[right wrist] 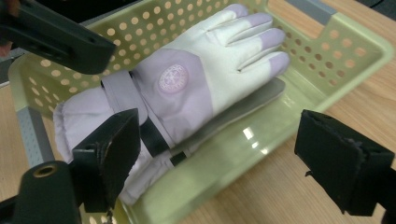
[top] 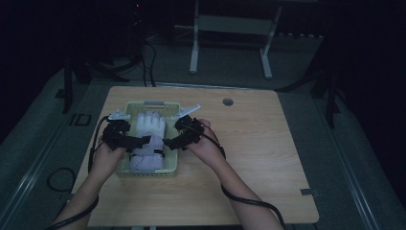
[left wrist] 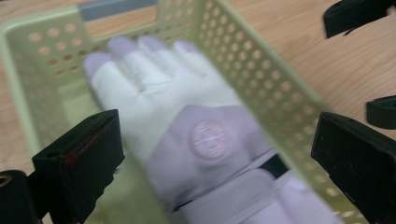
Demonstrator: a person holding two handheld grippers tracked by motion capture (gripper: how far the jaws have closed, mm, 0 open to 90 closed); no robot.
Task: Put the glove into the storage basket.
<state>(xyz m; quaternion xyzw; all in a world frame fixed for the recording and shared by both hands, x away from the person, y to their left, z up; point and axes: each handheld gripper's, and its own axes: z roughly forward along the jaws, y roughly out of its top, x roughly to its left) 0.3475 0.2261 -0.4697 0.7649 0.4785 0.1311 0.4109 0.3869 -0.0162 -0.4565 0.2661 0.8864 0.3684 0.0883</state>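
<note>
A white and lilac glove (top: 149,129) lies in a pale green perforated basket (top: 136,103) on the wooden table, fingers pointing away from me. My left gripper (top: 141,141) hovers at the glove's cuff from the left and my right gripper (top: 168,143) from the right, tips facing each other. In the left gripper view the open left gripper (left wrist: 215,140) frames the glove (left wrist: 154,88) and the basket wall (left wrist: 261,70) without touching. In the right gripper view the right gripper (right wrist: 222,140) stands open above the glove (right wrist: 205,70) and the basket (right wrist: 355,51); a grey palm (right wrist: 252,102) shows under the glove.
The basket sits left of centre on the table (top: 249,158), which has a round cable hole (top: 228,101) near its far edge. A white metal stand (top: 230,28) is on the floor behind. Cables (top: 60,179) trail from both grippers off the table.
</note>
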